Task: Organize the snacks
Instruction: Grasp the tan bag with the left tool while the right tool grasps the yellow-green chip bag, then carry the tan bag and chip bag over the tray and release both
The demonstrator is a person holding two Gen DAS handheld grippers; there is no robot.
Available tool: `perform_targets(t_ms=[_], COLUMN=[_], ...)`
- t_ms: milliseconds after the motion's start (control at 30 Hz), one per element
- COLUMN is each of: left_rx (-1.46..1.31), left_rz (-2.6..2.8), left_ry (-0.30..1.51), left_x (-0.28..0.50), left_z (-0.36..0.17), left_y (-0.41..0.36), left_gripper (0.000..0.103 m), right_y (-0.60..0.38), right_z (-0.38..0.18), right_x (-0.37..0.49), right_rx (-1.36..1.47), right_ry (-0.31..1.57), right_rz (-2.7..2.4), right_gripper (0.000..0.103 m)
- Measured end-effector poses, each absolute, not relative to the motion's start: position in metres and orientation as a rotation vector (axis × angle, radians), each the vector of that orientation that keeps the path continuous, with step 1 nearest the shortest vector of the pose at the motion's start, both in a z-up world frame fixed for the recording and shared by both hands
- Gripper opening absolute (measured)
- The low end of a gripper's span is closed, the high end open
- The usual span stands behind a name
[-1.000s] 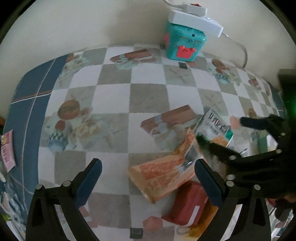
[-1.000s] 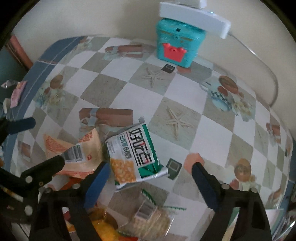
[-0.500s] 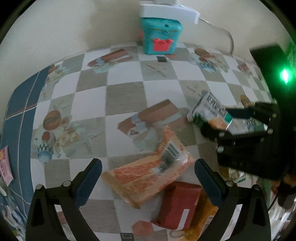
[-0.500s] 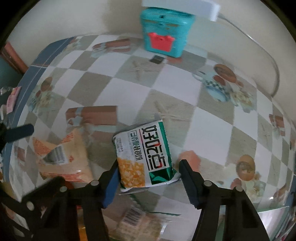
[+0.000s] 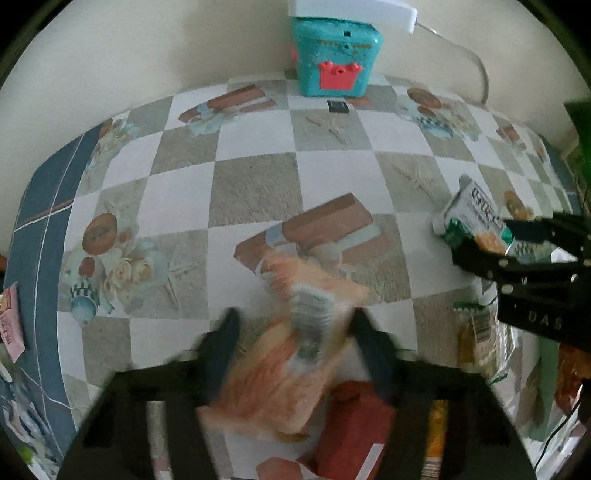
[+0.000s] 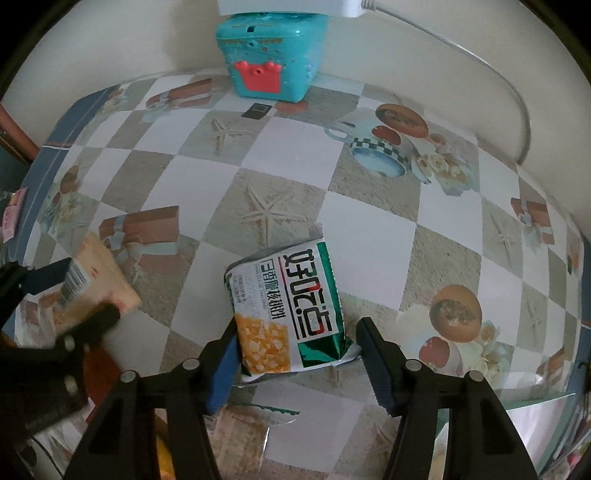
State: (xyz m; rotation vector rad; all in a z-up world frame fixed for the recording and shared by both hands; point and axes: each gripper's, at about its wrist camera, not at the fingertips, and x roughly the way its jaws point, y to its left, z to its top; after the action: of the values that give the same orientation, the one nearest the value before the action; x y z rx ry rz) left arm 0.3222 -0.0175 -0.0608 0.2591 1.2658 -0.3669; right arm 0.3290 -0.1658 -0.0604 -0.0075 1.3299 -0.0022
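An orange snack packet (image 5: 280,376) lies on the checkered tablecloth (image 5: 255,188). My left gripper (image 5: 295,332) points down over it, jaws closing, and its blurred fingers press both sides of the crumpled packet. The right wrist view shows the same orange packet (image 6: 99,273) pinched in the left gripper (image 6: 81,295). A green and white cracker packet (image 6: 291,295) with an orange picture sits between the blue pads of my right gripper (image 6: 297,354), which is shut on its lower end. In the left wrist view, the green packet (image 5: 472,218) shows at the far right, in the right gripper (image 5: 491,240).
A teal toy chest (image 5: 336,55) stands at the back against the wall with a white power strip (image 5: 351,11) on top. A small black card (image 5: 338,106) lies before it. A red packet (image 5: 354,424), a yellow packet (image 5: 436,424) and a clear cracker pack (image 5: 476,332) lie near the front.
The left gripper's jaws have swung in from wide open onto the orange packet, which has bunched up. The right gripper closed onto the green packet earlier and keeps its hold.
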Motion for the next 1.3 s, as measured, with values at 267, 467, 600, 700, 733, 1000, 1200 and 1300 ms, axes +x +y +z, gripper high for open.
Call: perform_targets(t_ms=[267,467,600,700,733,1000,1200,1300], left_rx=[0.133,-0.032,-0.107,-0.197,-0.222,-0.308,-0.332,-0.311], left_rz=[-0.255,-0.112,-0.013,0.006,0.007,-0.018,-0.079,-0.112], left_ry=[1.225,1.137,1.097,1.070,1.067,1.077,1.074,1.062], left_x=[0.323,0.298,0.272,0.246,0.235,0.173,0.150,0.144], left_z=[-0.045,-0.013,0.006,0.018,0.021,0.026,0.036,0.042], left_y=[0.015,0.050,0.066,0.078,0.081,0.050,0.009,-0.019], left_gripper=[0.039,0.039,0.039,0.039,0.039,0.039,0.039,0.039], right_y=[-0.167,-0.175,-0.187,-0.200,-0.206,-0.228,-0.240,-0.254], right_z=[-0.046,-0.022,0.003,0.021,0.023,0.042,0.050,0.047], right_x=[0.316,0.292,0.258,0.221,0.207,0.129,0.089,0.074], right_rx=[0.041,0.107,0.153,0.166,0.191,0.369,0.421,0.448], right_ry=[1.315,1.269,1.213,1.188,1.178,1.058,0.984,0.949], right_rz=[-0.002,-0.010,-0.018,-0.077,-0.106,-0.181,-0.226,-0.273], right_gripper=[0.055,0.054,0.054,0.054,0.054,0.054,0.054,0.054])
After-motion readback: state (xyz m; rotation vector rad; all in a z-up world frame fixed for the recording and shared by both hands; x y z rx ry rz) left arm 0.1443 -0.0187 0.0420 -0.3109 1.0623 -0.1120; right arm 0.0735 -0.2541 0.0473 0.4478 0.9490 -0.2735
